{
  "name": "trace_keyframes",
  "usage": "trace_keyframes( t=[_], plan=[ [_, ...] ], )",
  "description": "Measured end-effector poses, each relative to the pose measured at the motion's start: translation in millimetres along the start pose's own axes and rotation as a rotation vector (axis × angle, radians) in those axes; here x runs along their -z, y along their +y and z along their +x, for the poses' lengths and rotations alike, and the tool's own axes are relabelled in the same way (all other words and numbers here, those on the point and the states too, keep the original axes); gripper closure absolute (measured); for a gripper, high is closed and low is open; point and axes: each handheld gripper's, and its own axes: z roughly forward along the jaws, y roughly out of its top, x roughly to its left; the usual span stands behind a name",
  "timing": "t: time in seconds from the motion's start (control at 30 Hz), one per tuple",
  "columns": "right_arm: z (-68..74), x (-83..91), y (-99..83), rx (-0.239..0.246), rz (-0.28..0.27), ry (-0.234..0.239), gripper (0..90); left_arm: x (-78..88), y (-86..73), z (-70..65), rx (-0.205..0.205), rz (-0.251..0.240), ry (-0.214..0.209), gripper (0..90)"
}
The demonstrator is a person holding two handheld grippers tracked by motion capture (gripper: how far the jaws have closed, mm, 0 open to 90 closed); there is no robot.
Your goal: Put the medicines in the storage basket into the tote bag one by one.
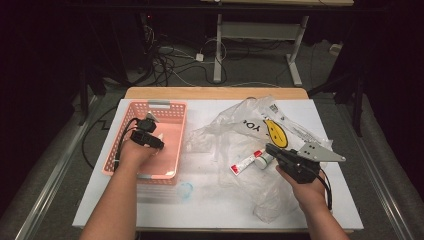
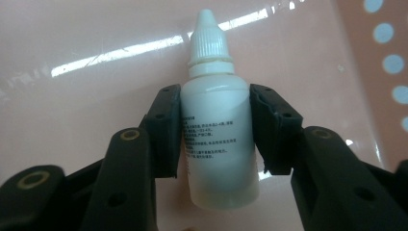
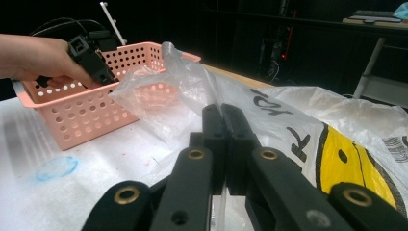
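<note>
Holding a small white plastic dropper bottle point(image 2: 216, 130) by its body, the left gripper point(image 2: 215, 130) hangs inside the pink perforated plastic basket point(image 1: 172, 107). The bottle looks light, rigid and smooth, so mid-body suits. The right gripper point(image 3: 224, 144), jaws together, pinches the thin clear plastic bag point(image 1: 230, 125).

Dark room; grey floor point(image 1: 60, 165) around white-topped bench point(image 1: 210, 200), tangled cables point(image 1: 165, 60) and white metal desk frame point(image 1: 218, 45) far.
</note>
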Motion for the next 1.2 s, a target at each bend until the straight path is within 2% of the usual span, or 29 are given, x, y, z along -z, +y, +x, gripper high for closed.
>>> trace_keyframes(
  t=[0.17, 0.5, 0.7, 0.97, 1.13, 1.2],
  plan=[
    [-0.4, -0.5, -0.3, -0.001, 0.003, 0.003, 90.0, -0.9, 0.2, -2.6, -0.015, -0.003, 0.003, 57.3],
    [0.0, -0.8, -0.5, -0.001, 0.003, 0.002, 90.0, 3.1, 1.9, -7.0, -0.009, -0.021, -0.043, 57.9],
    [-0.9, 0.1, 0.1, 0.004, -0.002, -0.002, 90.0, 13.5, -0.3, -5.5, 0.0, -0.056, -0.053, 57.9],
    [-0.9, 0.2, 0.2, 0.004, -0.001, -0.005, 90.0, 30.0, -5.6, -10.1, -0.033, -0.117, -0.063, 57.9],
    [-0.8, 0.6, 0.3, 0.004, -0.002, -0.002, 90.0, 38.0, -11.2, -20.3, -0.073, -0.164, -0.058, 57.8],
    [-1.0, 1.1, 0.4, -0.001, -0.003, -0.003, 90.0, 41.5, -14.4, -24.4, -0.075, -0.195, -0.06, 57.8]
  ],
)
